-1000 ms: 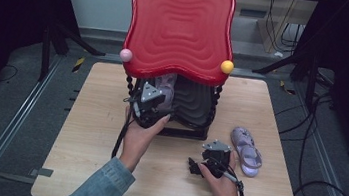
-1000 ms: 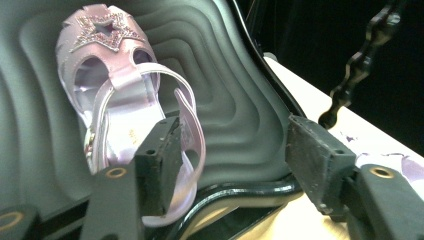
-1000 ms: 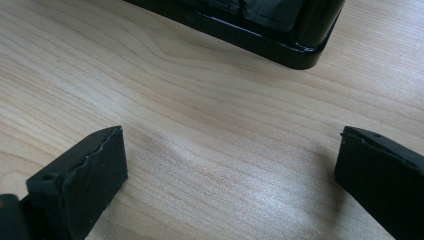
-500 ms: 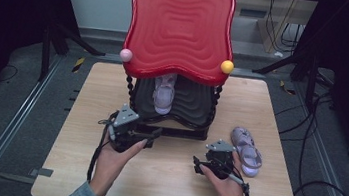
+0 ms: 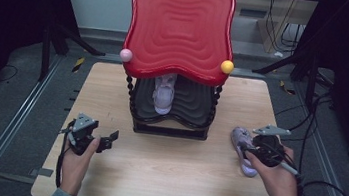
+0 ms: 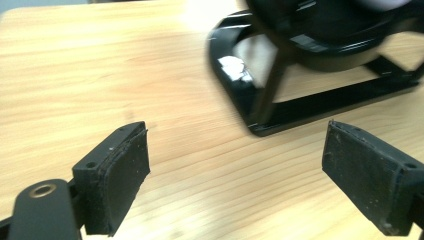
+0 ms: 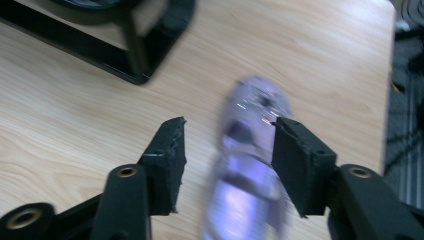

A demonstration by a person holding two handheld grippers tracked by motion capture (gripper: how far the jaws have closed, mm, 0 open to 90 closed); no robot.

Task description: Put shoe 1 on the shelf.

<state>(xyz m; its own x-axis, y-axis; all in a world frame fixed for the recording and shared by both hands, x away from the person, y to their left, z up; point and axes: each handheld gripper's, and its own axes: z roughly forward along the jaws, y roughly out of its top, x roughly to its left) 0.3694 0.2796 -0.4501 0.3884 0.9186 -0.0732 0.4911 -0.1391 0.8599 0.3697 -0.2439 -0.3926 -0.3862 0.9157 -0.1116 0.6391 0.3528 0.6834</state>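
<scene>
Both hands out low over the table, one gripper each, jaws apart on both.

The left hand comes up from the table's near edge toward the near-left corner, forearm pretty much straight, and its left gripper points to the right with the jaws spread wide and nothing between the pads. The right hand reaches in from the near-right corner, angled in a bit toward the middle, wrist close to the right edge. The right gripper has its jaws open too, a narrower gap than the left, and its cable loops off past the right edge.
</scene>
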